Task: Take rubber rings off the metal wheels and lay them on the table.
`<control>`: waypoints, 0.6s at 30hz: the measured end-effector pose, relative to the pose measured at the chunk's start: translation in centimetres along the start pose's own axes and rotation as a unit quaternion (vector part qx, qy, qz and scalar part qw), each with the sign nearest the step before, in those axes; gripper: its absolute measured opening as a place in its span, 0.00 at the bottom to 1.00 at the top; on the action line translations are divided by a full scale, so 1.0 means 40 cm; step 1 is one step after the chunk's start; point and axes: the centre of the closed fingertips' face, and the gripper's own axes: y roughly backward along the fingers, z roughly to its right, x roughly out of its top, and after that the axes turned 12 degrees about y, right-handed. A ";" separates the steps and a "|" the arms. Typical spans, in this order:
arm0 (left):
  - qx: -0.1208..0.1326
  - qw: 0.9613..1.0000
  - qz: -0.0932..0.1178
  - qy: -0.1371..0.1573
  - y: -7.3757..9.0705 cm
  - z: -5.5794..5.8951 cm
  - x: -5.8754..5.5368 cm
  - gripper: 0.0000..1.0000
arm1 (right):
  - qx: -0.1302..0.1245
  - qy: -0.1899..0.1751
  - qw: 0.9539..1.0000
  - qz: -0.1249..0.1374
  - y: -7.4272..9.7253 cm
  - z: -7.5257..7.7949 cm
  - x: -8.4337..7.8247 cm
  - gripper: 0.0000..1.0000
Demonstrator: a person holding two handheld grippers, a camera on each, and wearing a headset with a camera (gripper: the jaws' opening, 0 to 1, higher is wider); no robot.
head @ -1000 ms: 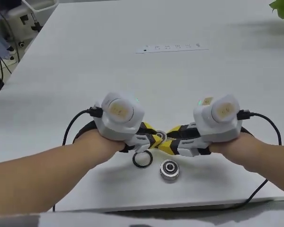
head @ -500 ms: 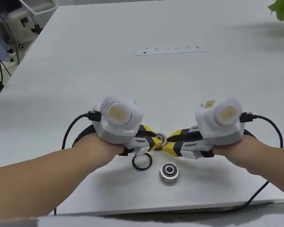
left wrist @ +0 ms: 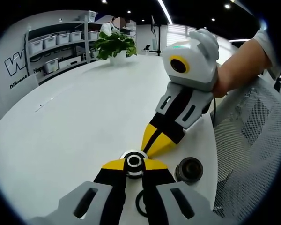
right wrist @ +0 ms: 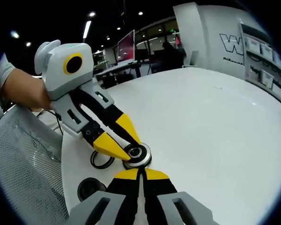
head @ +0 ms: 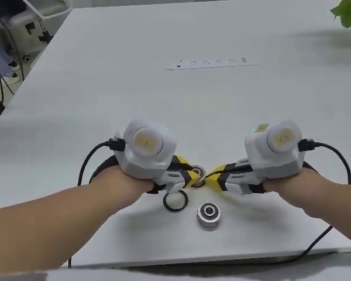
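Grips wheel in left tongs, sets pinched-shut right tongs at its rim. Has one ring off on worktop; seemingly leaves this and second wheel to strip.

Left gripper and right gripper: white bodies, grey-and-black jaws tipped yellow, black cable behind each; white sleeve.
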 end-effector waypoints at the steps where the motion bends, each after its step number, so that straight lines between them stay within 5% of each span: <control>1: -0.001 1.000 0.000 0.000 0.000 0.000 0.000 0.07 | -0.001 -0.003 1.000 0.001 0.000 0.002 0.000 0.00; 3: 0.000 1.000 0.000 0.000 0.000 0.001 0.000 0.07 | -0.001 -0.033 0.999 0.006 0.001 0.006 -0.002 0.00; 11: -0.002 1.000 -0.001 -0.002 0.000 0.001 -0.001 0.07 | -0.004 -0.045 0.999 0.011 0.012 0.001 0.004 0.00; 18: 0.000 1.000 -0.002 -0.004 0.000 0.001 -0.001 0.07 | -0.009 -0.092 0.995 0.040 0.030 0.009 0.023 0.00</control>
